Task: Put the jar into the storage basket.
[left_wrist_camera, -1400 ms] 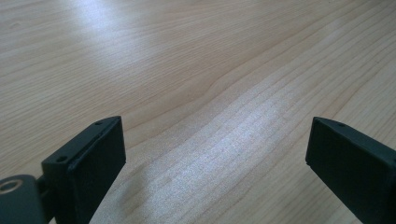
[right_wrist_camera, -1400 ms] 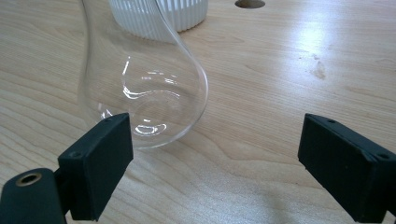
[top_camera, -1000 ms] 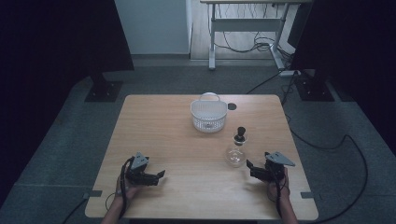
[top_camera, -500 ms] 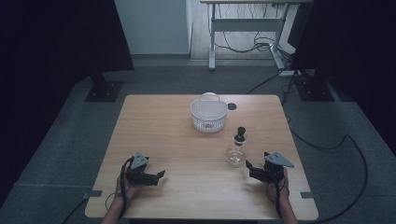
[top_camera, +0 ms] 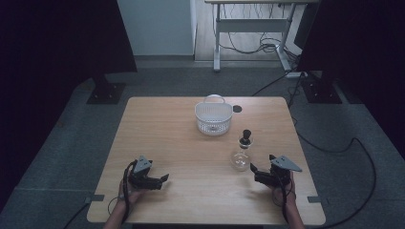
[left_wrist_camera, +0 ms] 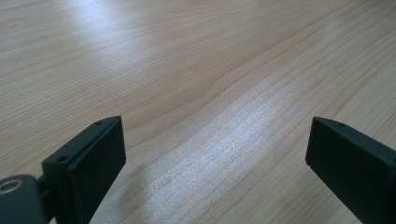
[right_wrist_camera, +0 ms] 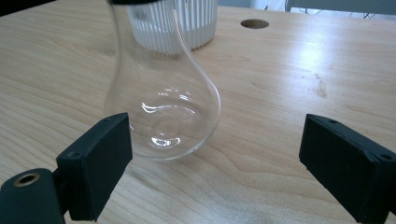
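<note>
Flanking flask (top_camera: 240,158), two spread hand-held grippers.

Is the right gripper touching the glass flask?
Apart. The high view shows bare table between the right gripper and the glass flask.

The high view looks forward and down on the table (top_camera: 167,133); the right gripper view, low and close, shares the glass flask (right_wrist_camera: 161,93) at 4 o'clock.

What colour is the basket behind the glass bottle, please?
White, with a slotted wall; the basket shows best in the high view.
</note>
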Motion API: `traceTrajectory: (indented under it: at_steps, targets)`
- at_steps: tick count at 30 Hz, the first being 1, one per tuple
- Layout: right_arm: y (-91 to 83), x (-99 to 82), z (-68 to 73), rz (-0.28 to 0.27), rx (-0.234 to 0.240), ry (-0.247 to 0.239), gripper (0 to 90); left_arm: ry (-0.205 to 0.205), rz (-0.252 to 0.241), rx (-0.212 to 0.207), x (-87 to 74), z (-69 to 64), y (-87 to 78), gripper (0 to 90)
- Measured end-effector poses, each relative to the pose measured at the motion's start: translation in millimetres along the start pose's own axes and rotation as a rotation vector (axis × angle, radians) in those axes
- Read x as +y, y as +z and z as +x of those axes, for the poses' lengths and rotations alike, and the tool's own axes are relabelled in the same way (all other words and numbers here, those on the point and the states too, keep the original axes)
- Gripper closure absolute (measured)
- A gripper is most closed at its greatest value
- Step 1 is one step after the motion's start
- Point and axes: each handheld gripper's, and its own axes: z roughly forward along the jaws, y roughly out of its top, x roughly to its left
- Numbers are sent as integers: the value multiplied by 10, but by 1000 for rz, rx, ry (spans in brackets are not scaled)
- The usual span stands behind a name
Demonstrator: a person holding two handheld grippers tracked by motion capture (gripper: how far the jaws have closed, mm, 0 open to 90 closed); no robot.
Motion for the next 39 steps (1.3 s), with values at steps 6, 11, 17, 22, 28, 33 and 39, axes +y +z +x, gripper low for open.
traceTrajectory:
  at_steps: [6, 11, 17, 22, 28, 33, 39]
  targets:
    - [-39, 38, 6, -18, 7, 11, 78, 2, 1, 0, 1, 0, 1, 47]
    - [-84, 102, 33, -38, 0, 19, 47, 0, 0, 0, 1, 2, 2, 48]
    - [-118, 154, 61, -50, -5, 27, 32, 2, 1, 1, 1, -2, 3, 48]
    - [-137, 206, 103, -55, -9, 17, 34, 3, 3, 0, 2, -3, 5, 48]
    - [-130, 247, 159, -56, -10, -4, 39, 4, 4, 2, 3, -5, 6, 48]
    - [-109, 299, 209, -54, 14, -10, 51, 7, 6, 5, 3, -7, 6, 48]
    - [-64, 354, 266, -47, 21, -43, 64, -4, 2, 8, -4, 8, -4, 48]
